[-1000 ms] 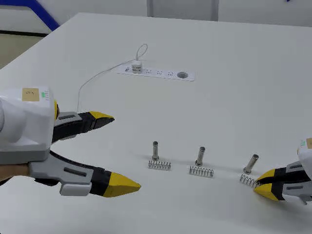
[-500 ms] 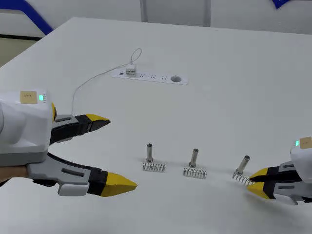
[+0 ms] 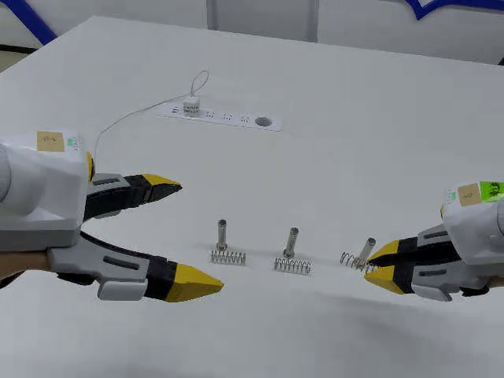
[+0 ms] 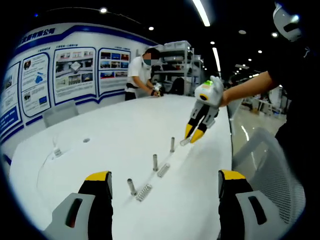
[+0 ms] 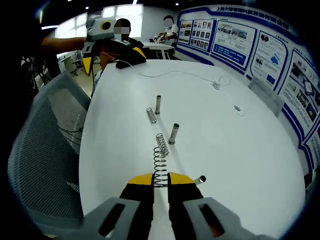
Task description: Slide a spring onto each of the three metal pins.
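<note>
While level above the table (image 3: 354,102): right gripper (image 3: 370,269), fingers tight on a spring (image 5: 159,165); left gripper (image 3: 201,236), fingers apart.

White table (image 3: 378,118): three pins (image 3: 292,239), two springs (image 3: 228,257), power strip (image 3: 216,116).

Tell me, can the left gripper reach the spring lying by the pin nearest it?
Probably yes. The left gripper is open, with just bare table between it and that spring beside the pin.
</note>
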